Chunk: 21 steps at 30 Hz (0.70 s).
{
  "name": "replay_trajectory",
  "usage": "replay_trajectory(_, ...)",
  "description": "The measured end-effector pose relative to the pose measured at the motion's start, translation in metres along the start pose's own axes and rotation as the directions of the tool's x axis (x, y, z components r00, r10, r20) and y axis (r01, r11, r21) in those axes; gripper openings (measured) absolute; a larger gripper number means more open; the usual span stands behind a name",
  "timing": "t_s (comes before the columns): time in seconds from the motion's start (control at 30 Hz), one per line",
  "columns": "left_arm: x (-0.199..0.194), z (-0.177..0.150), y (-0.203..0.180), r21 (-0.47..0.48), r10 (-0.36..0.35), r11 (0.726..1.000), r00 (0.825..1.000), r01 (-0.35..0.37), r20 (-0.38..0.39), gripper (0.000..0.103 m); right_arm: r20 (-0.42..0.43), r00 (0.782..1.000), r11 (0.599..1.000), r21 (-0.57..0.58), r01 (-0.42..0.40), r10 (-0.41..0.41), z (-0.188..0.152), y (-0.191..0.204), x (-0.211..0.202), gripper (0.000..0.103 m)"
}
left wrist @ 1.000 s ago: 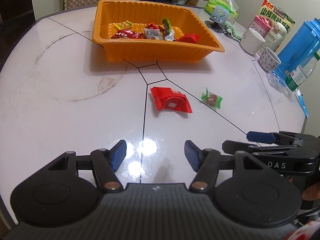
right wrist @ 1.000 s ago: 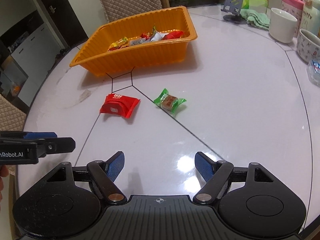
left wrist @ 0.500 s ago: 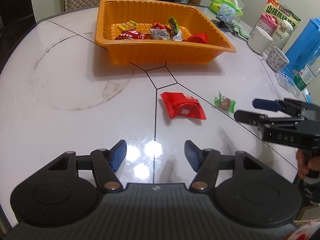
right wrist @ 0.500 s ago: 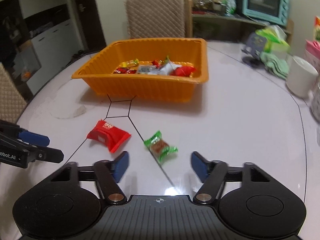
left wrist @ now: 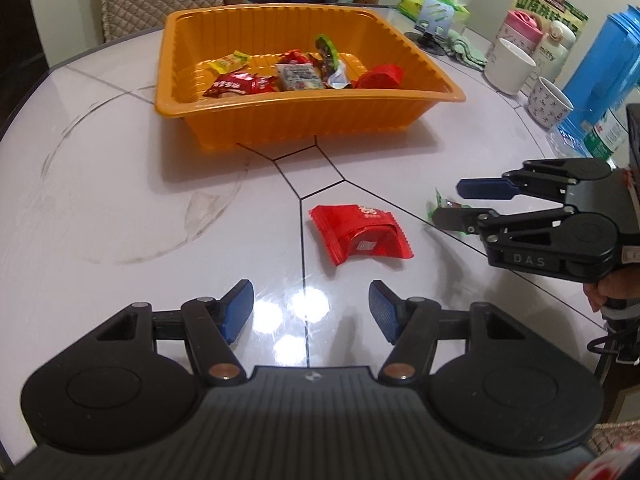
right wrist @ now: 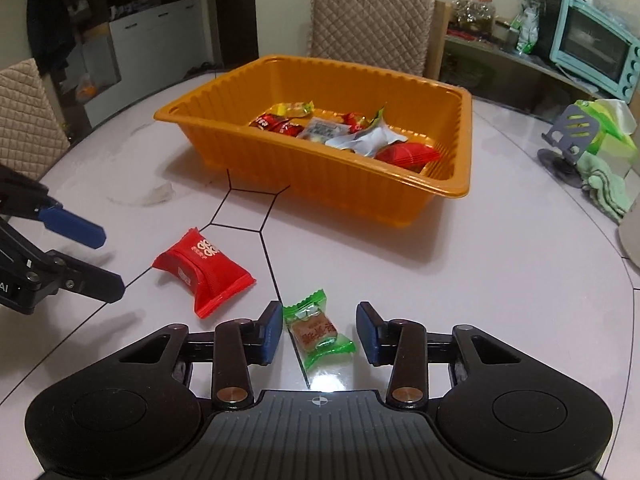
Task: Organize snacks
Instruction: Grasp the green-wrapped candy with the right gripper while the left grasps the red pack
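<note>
Only the right wrist clearly shows green candy (right wrist: 318,330) between apparently spread fingers (right wrist: 269,332).

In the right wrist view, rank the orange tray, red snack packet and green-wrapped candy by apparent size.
1. orange tray
2. red snack packet
3. green-wrapped candy, smallest even though nearest the camera.
</note>
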<state>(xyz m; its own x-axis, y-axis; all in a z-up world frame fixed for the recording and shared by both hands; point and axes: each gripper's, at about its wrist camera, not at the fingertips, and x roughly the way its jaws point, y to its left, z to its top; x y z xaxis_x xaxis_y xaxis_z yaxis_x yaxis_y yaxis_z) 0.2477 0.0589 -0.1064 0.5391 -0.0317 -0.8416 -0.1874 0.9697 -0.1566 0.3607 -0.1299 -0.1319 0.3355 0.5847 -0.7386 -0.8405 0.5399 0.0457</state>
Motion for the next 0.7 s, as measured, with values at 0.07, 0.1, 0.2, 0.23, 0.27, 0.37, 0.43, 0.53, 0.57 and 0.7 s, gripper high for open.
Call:
replay_trajectory(0.07, 0.003, 0.002, -0.001, 0.017, -0.004, 1.0, 1.0, 0.004, -0.004, 0.06, -0.01, 1.0, 1.0, -0.002, -0.008, 0.008, 0.0, 0.0, 0.002, 0.037)
replay_trajectory(0.1, 0.005, 0.004, -0.001, 0.025, -0.005, 1.0, 1.0, 0.005, -0.006, 0.06, -0.012, 1.0, 1.0, 0.0, -0.012, 0.012, -0.001, 0.0, 0.002, 0.035)
replay_trajectory(0.2, 0.009, 0.008, -0.002, 0.064, -0.01, 0.998, 1.0, 0.01, -0.008, 0.06, -0.021, 1.0, 1.0, 0.013, -0.011, 0.011, -0.001, -0.001, 0.003, 0.027)
replay_trajectory(0.23, 0.009, 0.01, -0.003, 0.082, -0.012, 0.997, 1.0, 0.013, -0.004, 0.06, -0.025, 1.0, 1.0, 0.019, -0.008, 0.008, -0.001, -0.001, 0.003, 0.025)
replay_trajectory(0.27, 0.01, 0.012, -0.004, 0.102, -0.014, 0.995, 1.0, 0.014, -0.001, 0.06, -0.028, 1.0, 1.0, 0.028, -0.009, 0.009, -0.002, -0.002, 0.003, 0.021)
replay_trajectory(0.37, 0.013, 0.017, -0.008, 0.175, -0.024, 0.984, 1.0, 0.021, 0.013, 0.061, -0.033, 0.999, 0.998, 0.065, 0.006, -0.003, -0.004, -0.004, 0.0, 0.021)
replay_trajectory(0.43, 0.017, 0.019, -0.011, 0.228, -0.023, 0.974, 1.0, 0.018, 0.02, 0.061, -0.037, 0.999, 0.995, 0.097, 0.017, -0.013, -0.006, -0.006, -0.002, 0.021)
replay_trajectory(0.53, 0.022, 0.023, -0.015, 0.295, -0.041, 0.955, 0.999, 0.031, 0.027, 0.062, -0.042, 0.999, 0.987, 0.157, 0.026, -0.02, -0.01, -0.011, -0.008, 0.021)
replay_trajectory(0.57, 0.023, 0.025, -0.017, 0.319, -0.049, 0.947, 0.998, 0.037, 0.03, 0.063, -0.041, 0.999, 0.983, 0.181, 0.027, -0.02, -0.012, -0.013, -0.01, 0.021)
replay_trajectory(0.7, 0.033, 0.032, -0.022, 0.37, -0.068, 0.927, 0.997, 0.055, 0.021, 0.067, -0.036, 0.999, 0.965, 0.262, 0.031, -0.022, -0.017, -0.02, -0.017, 0.021)
